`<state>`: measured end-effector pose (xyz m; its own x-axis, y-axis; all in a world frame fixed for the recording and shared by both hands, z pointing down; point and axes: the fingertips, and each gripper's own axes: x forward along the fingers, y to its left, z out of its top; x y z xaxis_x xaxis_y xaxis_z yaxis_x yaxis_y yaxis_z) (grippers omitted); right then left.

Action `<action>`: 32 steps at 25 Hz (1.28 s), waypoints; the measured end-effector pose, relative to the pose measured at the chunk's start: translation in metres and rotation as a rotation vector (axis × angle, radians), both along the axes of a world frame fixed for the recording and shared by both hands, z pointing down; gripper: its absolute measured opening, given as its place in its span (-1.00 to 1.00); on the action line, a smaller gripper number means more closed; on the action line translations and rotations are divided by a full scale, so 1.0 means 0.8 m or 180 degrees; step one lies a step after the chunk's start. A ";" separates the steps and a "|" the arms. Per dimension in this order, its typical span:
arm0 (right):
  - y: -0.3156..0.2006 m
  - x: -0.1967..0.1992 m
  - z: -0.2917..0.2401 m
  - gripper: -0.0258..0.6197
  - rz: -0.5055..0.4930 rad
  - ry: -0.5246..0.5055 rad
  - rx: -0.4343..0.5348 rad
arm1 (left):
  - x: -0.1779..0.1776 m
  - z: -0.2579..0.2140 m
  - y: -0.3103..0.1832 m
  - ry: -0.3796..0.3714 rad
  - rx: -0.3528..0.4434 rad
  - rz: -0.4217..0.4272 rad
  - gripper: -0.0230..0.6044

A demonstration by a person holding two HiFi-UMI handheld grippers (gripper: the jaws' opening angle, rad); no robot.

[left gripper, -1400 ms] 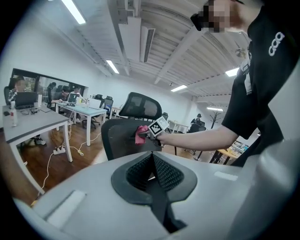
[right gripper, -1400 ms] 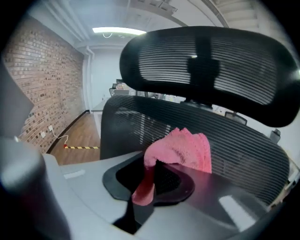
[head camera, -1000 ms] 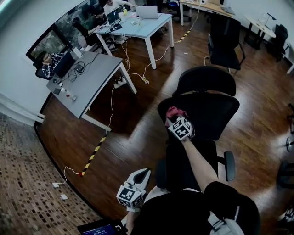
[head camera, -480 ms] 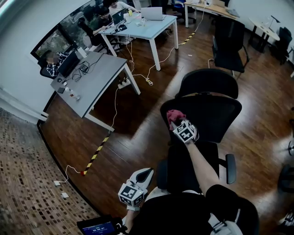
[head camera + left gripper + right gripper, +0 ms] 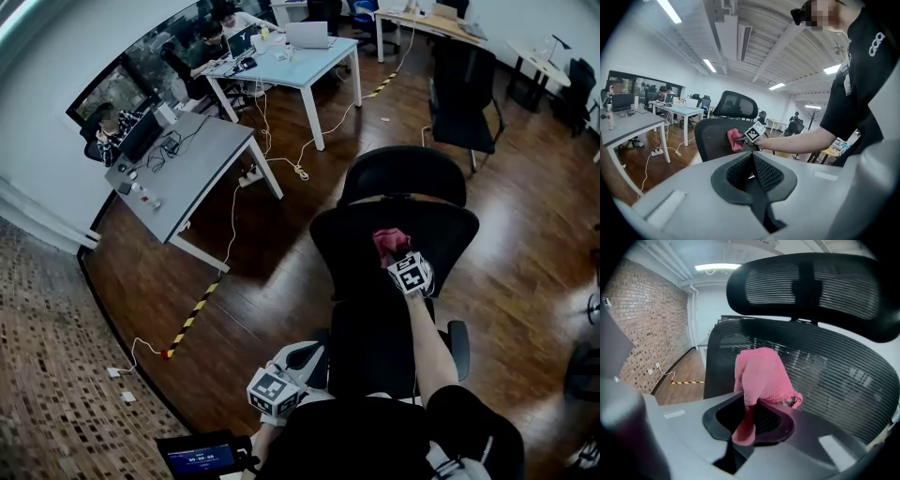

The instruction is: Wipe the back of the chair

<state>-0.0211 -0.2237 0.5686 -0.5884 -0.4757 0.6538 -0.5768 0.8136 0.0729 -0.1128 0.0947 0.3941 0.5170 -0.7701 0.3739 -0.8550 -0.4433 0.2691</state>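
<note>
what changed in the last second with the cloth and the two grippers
The right gripper carried the pink cloth sideways across the chair back, from near its left edge toward the middle as the head view shows it. Nothing was taken hold of or let go. The cloth stays clamped in the right gripper and against the backrest. The left gripper stays low by the person's body, shut and empty.
</note>
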 end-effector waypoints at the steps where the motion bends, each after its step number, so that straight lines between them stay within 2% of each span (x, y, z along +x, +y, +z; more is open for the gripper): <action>1: -0.007 0.018 0.001 -0.78 0.0060 0.0005 -0.0004 | 0.008 0.001 -0.003 -0.0002 0.0011 0.0035 -0.96; 12: -0.050 0.191 0.002 -0.78 0.0543 0.0131 0.0032 | 0.080 -0.006 -0.022 -0.0006 0.0032 0.0261 -0.96; 22: -0.065 0.296 0.011 -0.78 0.1089 0.0188 -0.0004 | 0.104 -0.011 -0.031 -0.0035 0.0018 0.0362 -0.96; 26: -0.065 0.297 0.017 -0.78 0.1162 0.0214 -0.0019 | 0.101 -0.004 -0.024 -0.0046 -0.0012 0.0385 -0.96; 32: -0.052 0.238 0.032 -0.78 0.0945 0.0253 -0.0085 | 0.083 -0.007 -0.016 -0.0043 0.0018 0.0319 -0.95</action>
<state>0.1689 -0.2654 0.5938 -0.3727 -0.6011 0.7069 -0.7829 0.6127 0.1082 -0.0461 0.0822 0.3884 0.5864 -0.7169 0.3772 -0.8099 -0.5282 0.2552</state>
